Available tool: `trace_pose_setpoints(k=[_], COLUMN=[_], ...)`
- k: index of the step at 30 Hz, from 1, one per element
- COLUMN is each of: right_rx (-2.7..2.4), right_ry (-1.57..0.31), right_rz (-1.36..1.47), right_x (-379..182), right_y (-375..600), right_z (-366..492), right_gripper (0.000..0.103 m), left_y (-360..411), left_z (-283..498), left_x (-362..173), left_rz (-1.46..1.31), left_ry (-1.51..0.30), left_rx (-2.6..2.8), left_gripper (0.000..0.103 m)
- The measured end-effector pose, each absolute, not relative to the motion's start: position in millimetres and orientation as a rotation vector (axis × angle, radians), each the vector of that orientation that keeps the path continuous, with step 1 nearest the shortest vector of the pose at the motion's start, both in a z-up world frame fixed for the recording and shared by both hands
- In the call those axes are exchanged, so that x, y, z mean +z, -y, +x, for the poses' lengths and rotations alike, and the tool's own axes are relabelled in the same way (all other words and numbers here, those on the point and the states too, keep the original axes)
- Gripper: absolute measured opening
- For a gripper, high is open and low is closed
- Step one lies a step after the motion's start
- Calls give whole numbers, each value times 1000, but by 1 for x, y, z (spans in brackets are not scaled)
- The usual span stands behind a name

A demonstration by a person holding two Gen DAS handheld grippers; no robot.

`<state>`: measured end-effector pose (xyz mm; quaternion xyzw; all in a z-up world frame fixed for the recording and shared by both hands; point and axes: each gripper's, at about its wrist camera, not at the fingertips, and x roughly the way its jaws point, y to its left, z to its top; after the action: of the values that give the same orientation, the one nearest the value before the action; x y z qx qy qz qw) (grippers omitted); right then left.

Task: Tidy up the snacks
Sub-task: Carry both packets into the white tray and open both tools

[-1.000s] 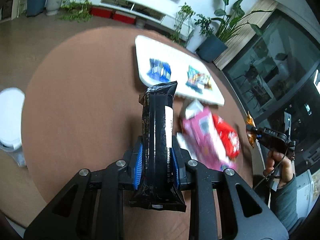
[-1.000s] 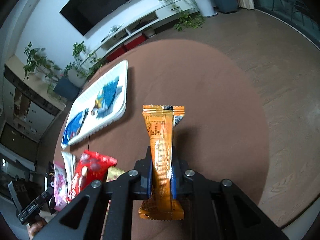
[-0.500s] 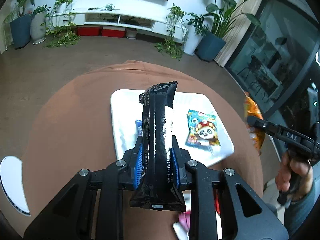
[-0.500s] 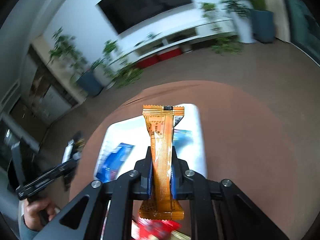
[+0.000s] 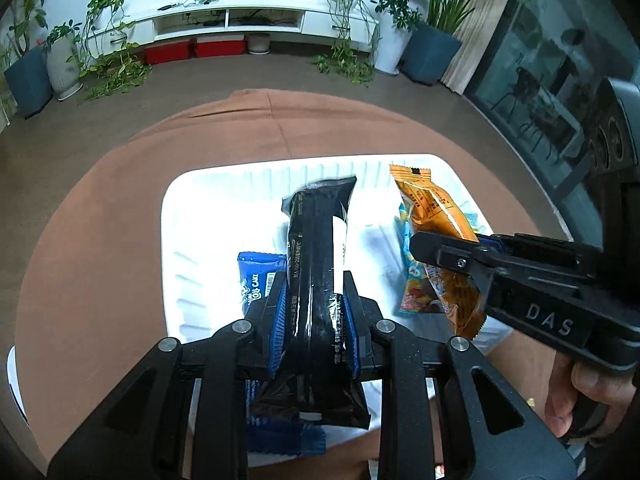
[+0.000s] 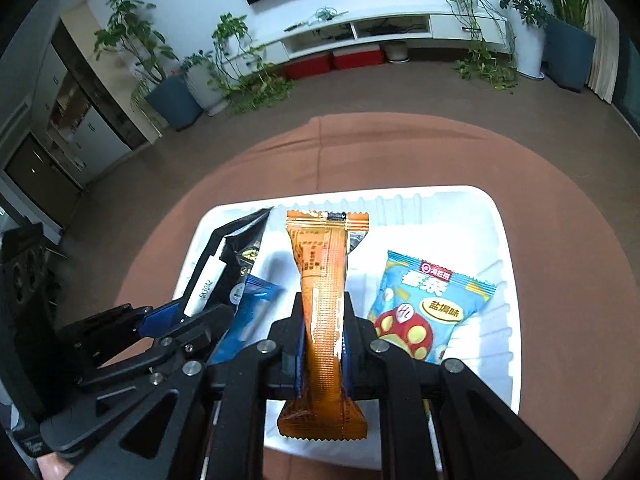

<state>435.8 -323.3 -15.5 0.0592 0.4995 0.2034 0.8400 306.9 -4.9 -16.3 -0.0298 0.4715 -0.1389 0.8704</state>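
The left gripper (image 5: 312,320) is seen clenched on a black snack packet (image 5: 316,248), which is pinched between blue-padded fingers (image 5: 277,320) and held lengthwise above the white tray (image 5: 208,208). The lower end of the packet is partly hidden behind the black frame. The right gripper (image 6: 322,340) is likewise closed on an orange snack packet (image 6: 324,300), held upright between its fingers (image 6: 352,320) over the middle of the tray (image 6: 496,248).

In the tray, a blue packet (image 5: 256,280) is seen lying beneath the black one; most of it is covered, and its printed lettering is only partly legible. A light-blue bag with a mushroom figure (image 6: 428,308) lies flat in the right part of the tray. In the left wrist view this bag (image 5: 412,280) is mostly concealed by the orange packet (image 5: 436,216) and by the right gripper (image 5: 452,256); only a strip is visible. In the right wrist view the left gripper (image 6: 188,312) is shown from the side, with the black packet (image 6: 236,252) tilted over the blue one (image 6: 248,312).

The tray rests on a round table covered with a brown cloth (image 6: 560,200). A hand (image 5: 580,392) on the right gripper's handle is cut off at the frame edge.
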Motion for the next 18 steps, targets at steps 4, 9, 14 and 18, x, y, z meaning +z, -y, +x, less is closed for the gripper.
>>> trace_pose_setpoints(k=[4, 9, 14, 18], right_rx=[415, 417, 408, 403], right_ry=[-1077, -1099, -1099, -1088], right_rz=[109, 115, 121, 124], right_x=[-30, -40, -41, -38], right_y=[325, 326, 330, 332], right_z=[440, 440, 438, 436], right_gripper=[15, 17, 25, 35], left_y=[14, 26, 27, 22], left_z=[312, 315, 314, 304], left_x=[-31, -39, -42, -37], left_rz=[-42, -31, -35, -36], left_ry=[-986, -980, -981, -968], left_rx=[-285, -285, -290, -291], left_gripper=[23, 24, 26, 36])
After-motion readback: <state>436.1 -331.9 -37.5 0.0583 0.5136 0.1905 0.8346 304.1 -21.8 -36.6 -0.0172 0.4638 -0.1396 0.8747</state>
